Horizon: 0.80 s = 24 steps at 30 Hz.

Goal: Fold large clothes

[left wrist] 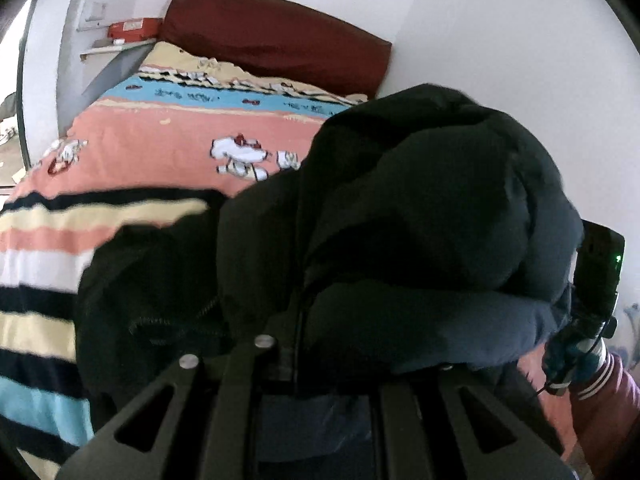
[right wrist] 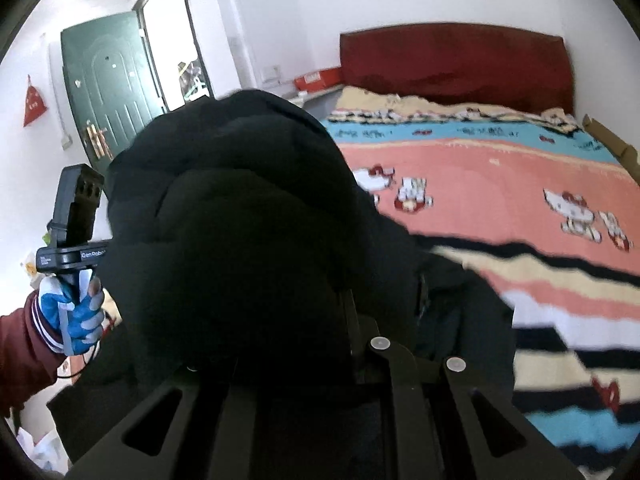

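A bulky black padded jacket [left wrist: 420, 208] fills the middle of the left wrist view and bunches over my left gripper [left wrist: 316, 344], whose fingertips are buried in the fabric. The same jacket [right wrist: 240, 220] covers my right gripper [right wrist: 316, 344] in the right wrist view. Both grippers appear shut on the jacket and hold it lifted above the bed. The right gripper's body [left wrist: 596, 272] shows at the right edge of the left wrist view. The left gripper's body [right wrist: 76, 232] shows at the left of the right wrist view, held by a gloved hand [right wrist: 76, 312].
A bed with a striped pink, blue and cream cartoon blanket [left wrist: 168, 136] lies ahead, also in the right wrist view [right wrist: 500, 184]. A dark red headboard [right wrist: 452, 64] stands against the white wall. A green door [right wrist: 108, 92] is at left. A shelf with a red box [left wrist: 132, 30] is beside the bed.
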Tool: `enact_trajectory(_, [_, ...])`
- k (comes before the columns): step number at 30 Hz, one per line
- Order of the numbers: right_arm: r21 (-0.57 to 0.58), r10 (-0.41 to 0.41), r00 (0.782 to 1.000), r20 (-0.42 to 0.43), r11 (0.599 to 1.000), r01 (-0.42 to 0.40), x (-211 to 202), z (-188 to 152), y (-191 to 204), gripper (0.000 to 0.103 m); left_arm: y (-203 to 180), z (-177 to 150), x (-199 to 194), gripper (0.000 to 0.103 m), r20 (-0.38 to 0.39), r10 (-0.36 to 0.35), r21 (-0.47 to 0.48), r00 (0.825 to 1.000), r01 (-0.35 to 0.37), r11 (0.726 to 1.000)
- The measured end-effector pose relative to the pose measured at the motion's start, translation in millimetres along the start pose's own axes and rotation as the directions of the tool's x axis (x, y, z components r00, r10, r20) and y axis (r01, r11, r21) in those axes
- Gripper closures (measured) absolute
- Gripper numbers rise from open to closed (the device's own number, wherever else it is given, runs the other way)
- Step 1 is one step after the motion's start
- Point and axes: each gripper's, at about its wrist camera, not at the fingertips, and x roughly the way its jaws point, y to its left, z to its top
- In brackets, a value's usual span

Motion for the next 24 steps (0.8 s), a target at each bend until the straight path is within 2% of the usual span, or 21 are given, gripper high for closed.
enact_trajectory(5, [-0.007, -0.062, 0.993, -0.096, 0.998, 0.062, 27, -46, 4, 0.09, 7, -33, 17, 0.094, -0.017, -0.006, 0.016, 1.0, 0.006, 1.0])
enact_trajectory(8, [0.015, -0.086, 0.991, -0.098, 0.996, 0.088, 40, -61, -3, 0.089, 8, -45, 23, 0.094, -0.003, -0.01, 0.018, 1.0, 0.01, 1.0])
enact_trajectory(12, [0.034, -0.084, 0.991, -0.108, 0.996, 0.088, 49, -67, -14, 0.089, 7, -53, 31, 0.093, 0.008, 0.015, 0.027, 1.0, -0.015, 1.0])
enact_trajectory(18, [0.003, -0.11, 0.985, -0.135, 0.994, 0.112, 49, -68, -5, 0.089, -2, -49, 33, 0.091, -0.018, 0.067, 0.053, 0.998, -0.066, 0.996])
enact_trajectory(24, [-0.053, -0.135, 0.98, -0.148, 0.99, 0.129, 42, -63, 6, 0.08, -16, -40, 26, 0.089, -0.05, 0.125, 0.07, 0.991, -0.122, 0.99])
